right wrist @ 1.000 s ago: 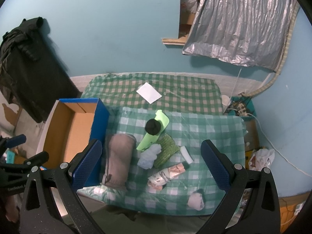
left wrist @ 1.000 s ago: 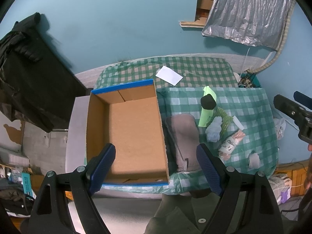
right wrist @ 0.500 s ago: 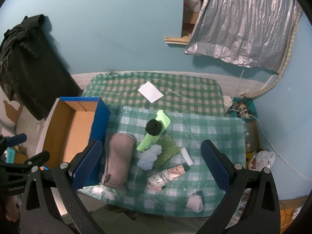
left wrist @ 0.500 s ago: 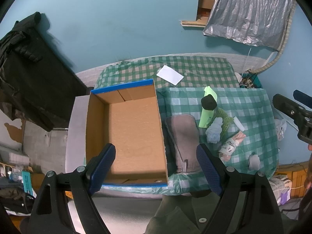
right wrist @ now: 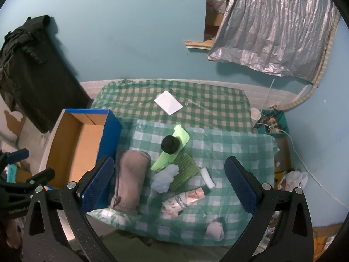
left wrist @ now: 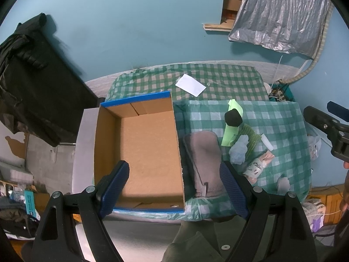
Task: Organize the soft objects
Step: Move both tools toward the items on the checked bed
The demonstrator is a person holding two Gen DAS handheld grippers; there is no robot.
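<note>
Hovering: both tongs hang high above the table, nothing held.
Left tongs (left wrist: 174, 185): jaws wide apart, over the near wall of the cardboard box (left wrist: 148, 152).
Right tongs (right wrist: 169, 182): jaws wide apart, above the heap of soft things.
Box: empty, blue-rimmed, at the table's left edge; none of the sorting shows as done.
Grey roll (right wrist: 129, 181): a folded brownish-grey cloth lying just beside the box's right wall, reaching to the near edge.
Heap: black ball (right wrist: 170, 145) resting on a lime-green sheet (right wrist: 174, 150); pale blue wad (right wrist: 165, 178) against a ribbed green cloth (right wrist: 185, 172); a patterned roll (right wrist: 185, 199) nearer; a small grey bundle (right wrist: 216, 230) at the near edge, possibly a sock.
Handling: the grey roll looks light, limp and not slippery; it will likely sag and unfold if taken by an end.
Hold: pinch it across the middle, through all layers.
Risk: the checked cover (right wrist: 229, 152) may come up with it.
</note>
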